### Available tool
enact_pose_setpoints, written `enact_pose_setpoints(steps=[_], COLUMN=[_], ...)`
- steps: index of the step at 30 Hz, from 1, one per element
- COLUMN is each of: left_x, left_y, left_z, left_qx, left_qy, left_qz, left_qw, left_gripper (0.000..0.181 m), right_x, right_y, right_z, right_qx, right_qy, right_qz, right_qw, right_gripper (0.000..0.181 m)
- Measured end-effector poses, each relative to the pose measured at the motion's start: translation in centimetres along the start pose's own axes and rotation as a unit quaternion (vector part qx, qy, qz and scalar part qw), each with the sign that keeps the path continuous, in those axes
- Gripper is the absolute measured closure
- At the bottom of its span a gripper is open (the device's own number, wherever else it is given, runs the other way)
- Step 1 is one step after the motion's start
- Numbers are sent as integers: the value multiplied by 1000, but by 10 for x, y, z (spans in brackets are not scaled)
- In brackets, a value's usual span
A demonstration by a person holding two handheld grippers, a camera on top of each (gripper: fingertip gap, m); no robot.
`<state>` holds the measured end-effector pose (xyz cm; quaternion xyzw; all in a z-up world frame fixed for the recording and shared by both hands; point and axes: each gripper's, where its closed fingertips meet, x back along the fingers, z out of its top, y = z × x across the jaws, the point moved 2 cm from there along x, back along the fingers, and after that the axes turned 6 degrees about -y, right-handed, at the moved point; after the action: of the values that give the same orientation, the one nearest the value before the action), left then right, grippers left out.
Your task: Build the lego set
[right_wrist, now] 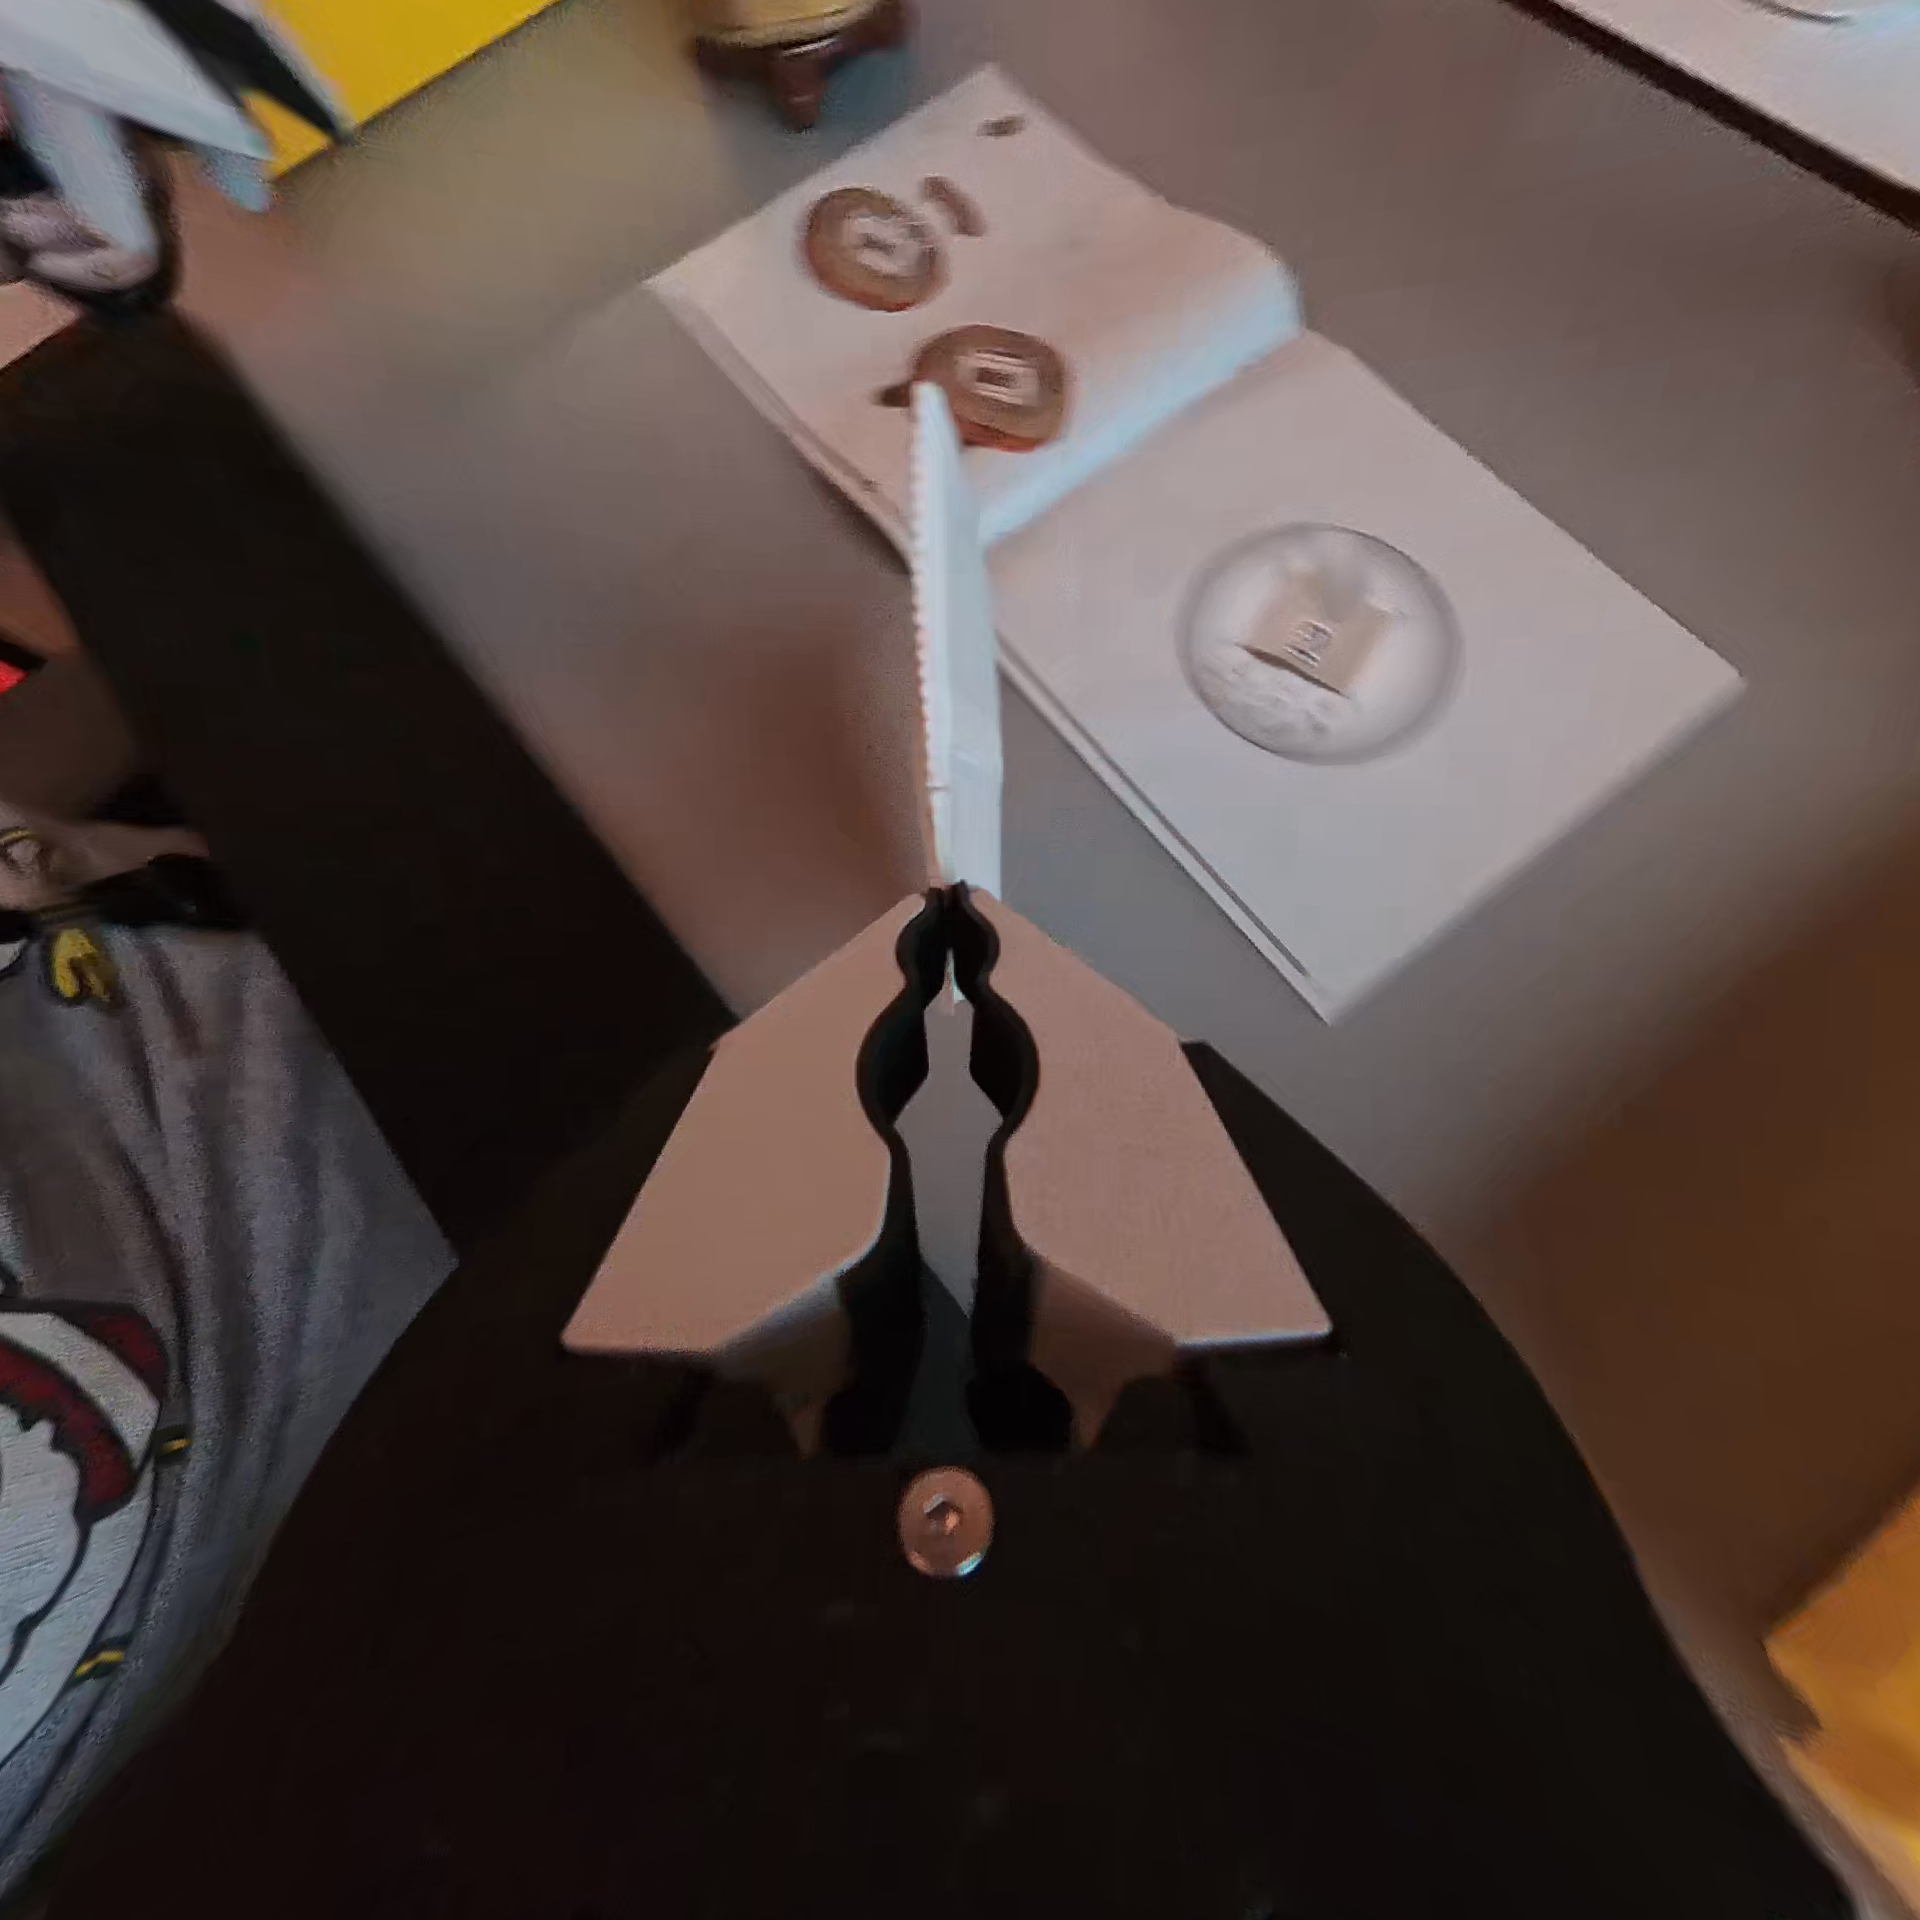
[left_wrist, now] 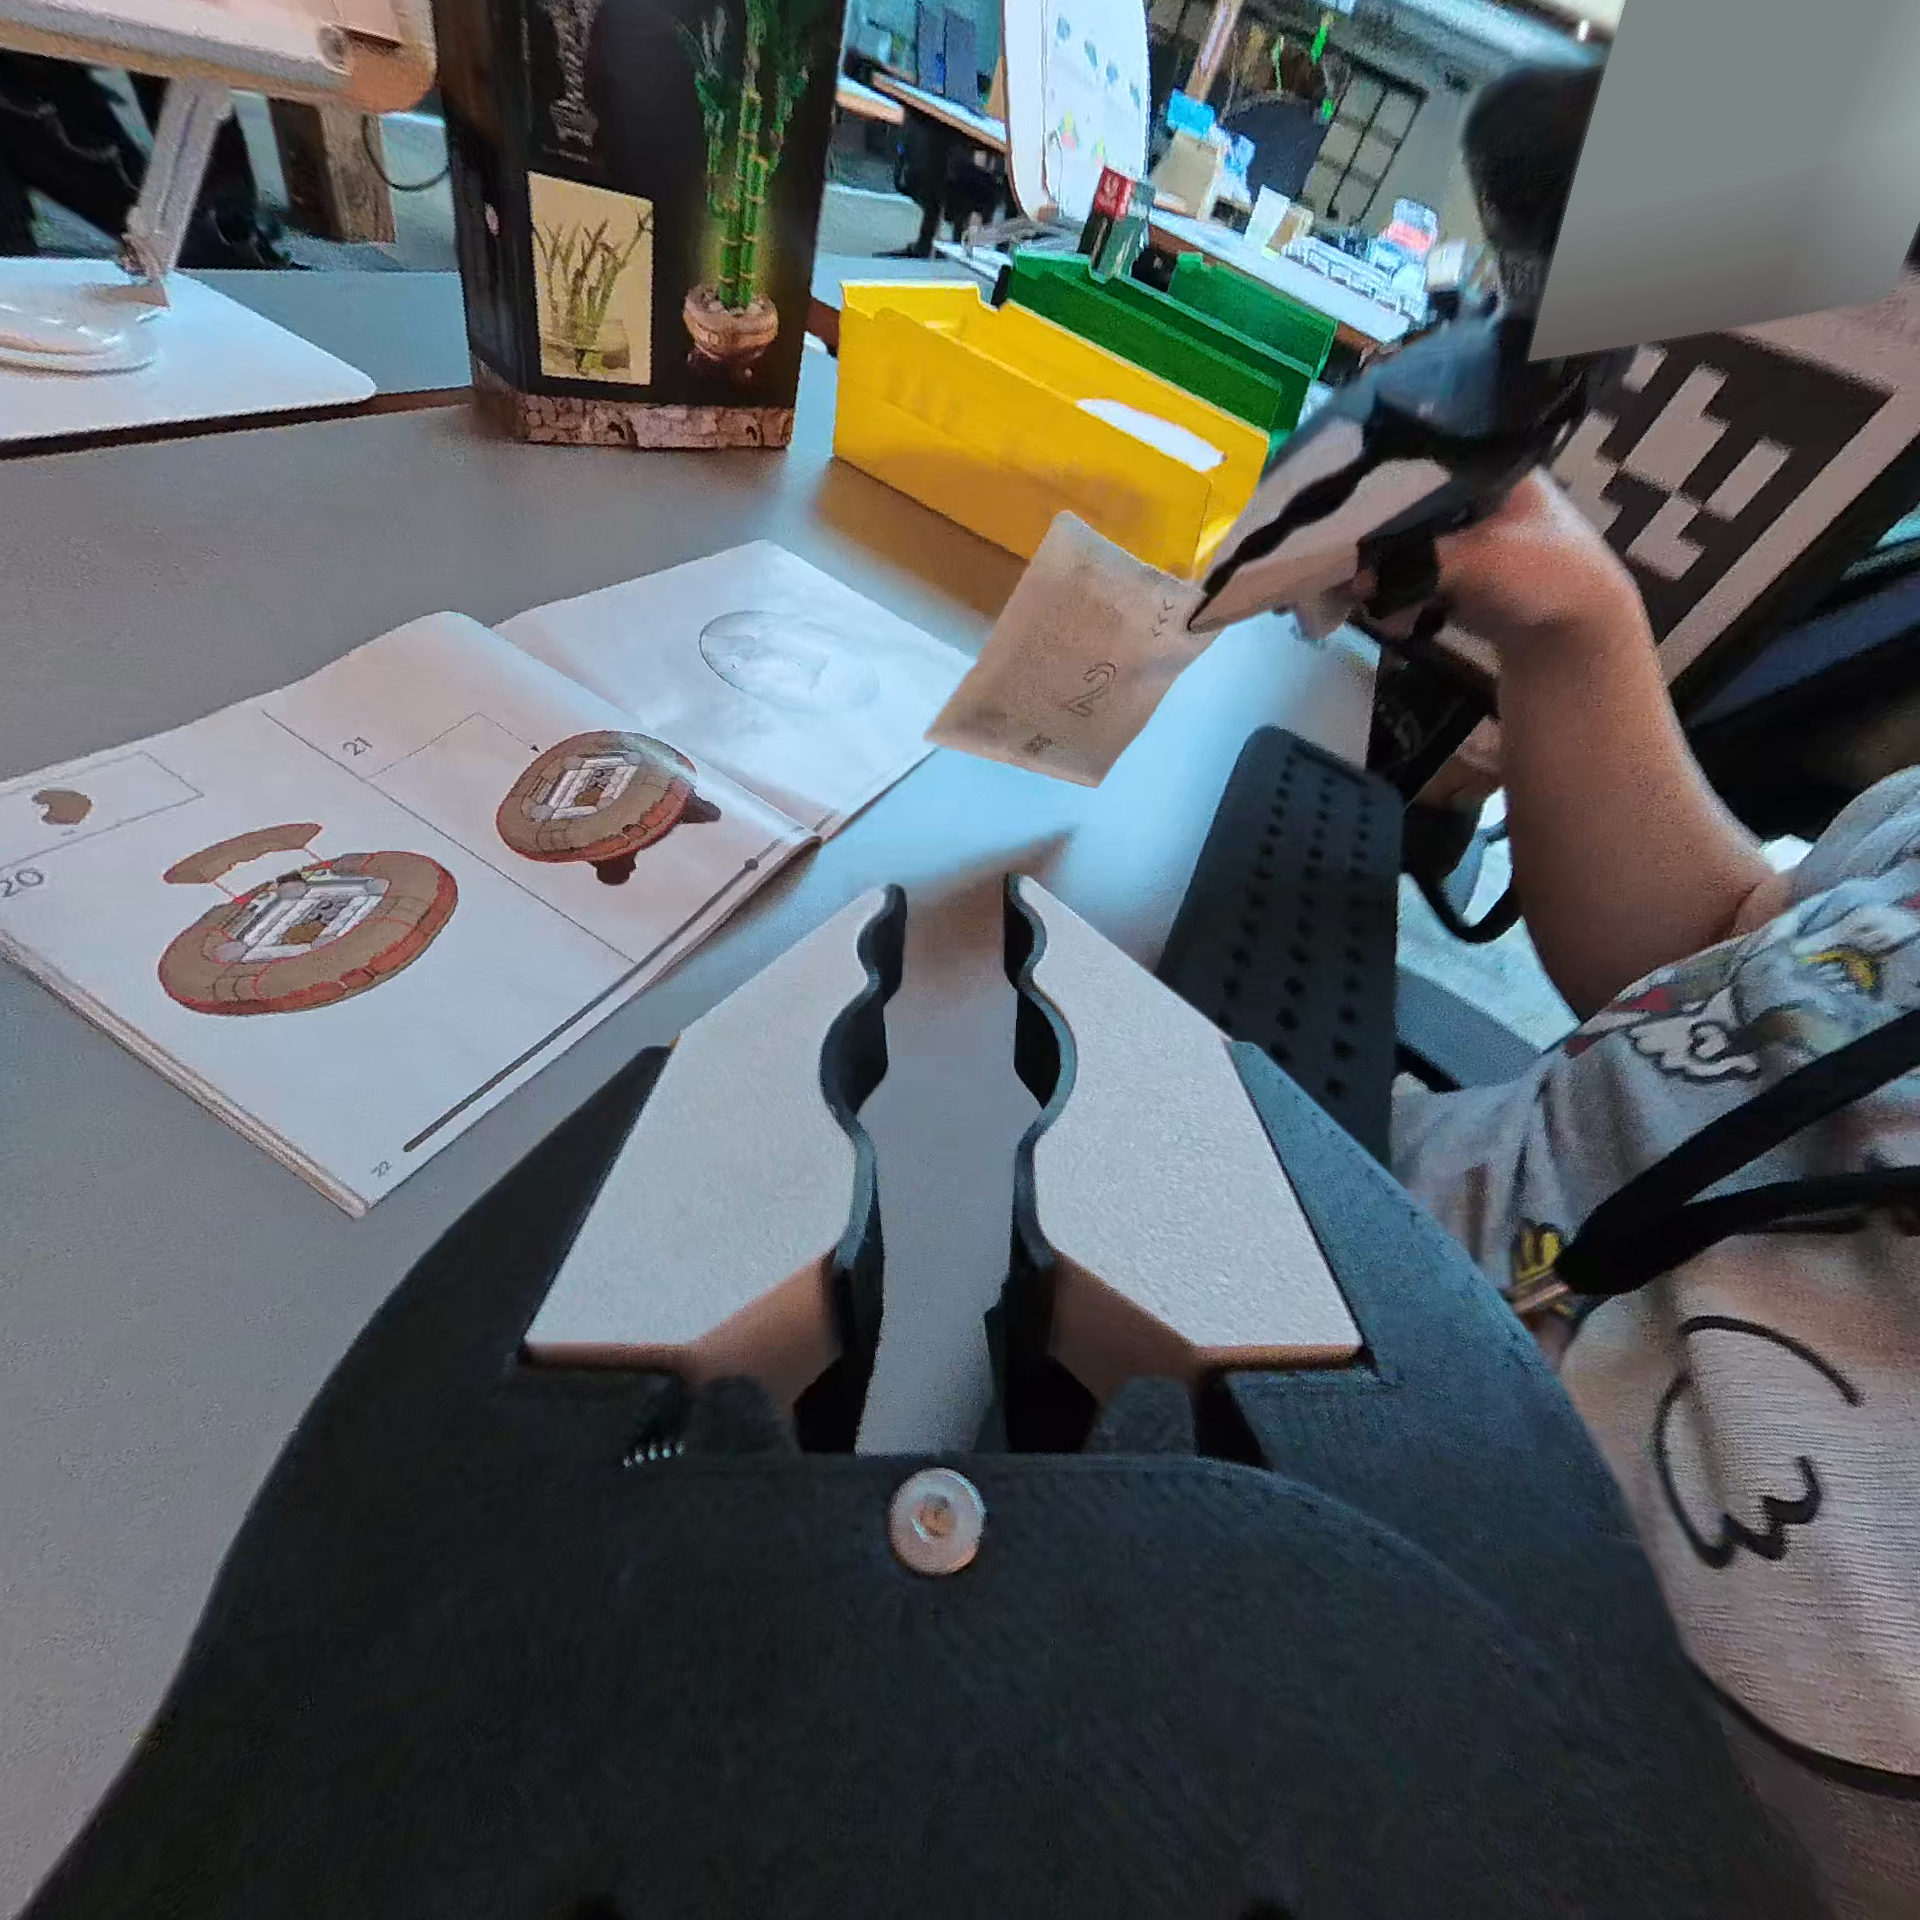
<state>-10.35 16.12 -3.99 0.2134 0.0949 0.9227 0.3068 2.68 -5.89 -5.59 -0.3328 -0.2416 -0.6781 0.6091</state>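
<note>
**Q:** Grippers first: how does each one stand?

**R:** Left gripper (left_wrist: 954,899): fingers parted by a narrow gap, nothing between them, raised over the grey table (left_wrist: 312,540). Right gripper (right_wrist: 948,909): fingertips pressed together on a corner of a white paper bag (right_wrist: 956,623), which hangs in the air, seen edge-on in the right wrist view.

**Q:** Where is the bag relative to the rest?

**R:** Above the table edge, just in front of the yellow tray (left_wrist: 997,416), beside the open instruction booklet (left_wrist: 436,862).

**Q:** What else lies on the table?

**R:** Booklet flat, pages up; behind it the dark set box (left_wrist: 634,218) upright; a green tray (left_wrist: 1174,322) behind the yellow one.
</note>
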Motion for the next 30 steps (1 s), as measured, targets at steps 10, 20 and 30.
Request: enact_pose_setpoints(steps=[10, 20, 30], left_x=[-36, -37, -21], left_y=[11, 21, 7], left_z=[-9, -27, -21], left_qx=[-115, -94, -46], left_qy=[-24, -54, -3], left_qz=[28, -64, -65], left_qw=[993, 992, 997], left_gripper=[130, 181, 181], right_x=[-80, -100, -109], right_y=[-104, -118, -109], right_z=[51, 79, 92], right_qx=[263, 301, 269], right_qy=[3, 43, 93], right_qz=[130, 191, 234], right_qw=[956, 933, 930], right_gripper=[181, 181, 181])
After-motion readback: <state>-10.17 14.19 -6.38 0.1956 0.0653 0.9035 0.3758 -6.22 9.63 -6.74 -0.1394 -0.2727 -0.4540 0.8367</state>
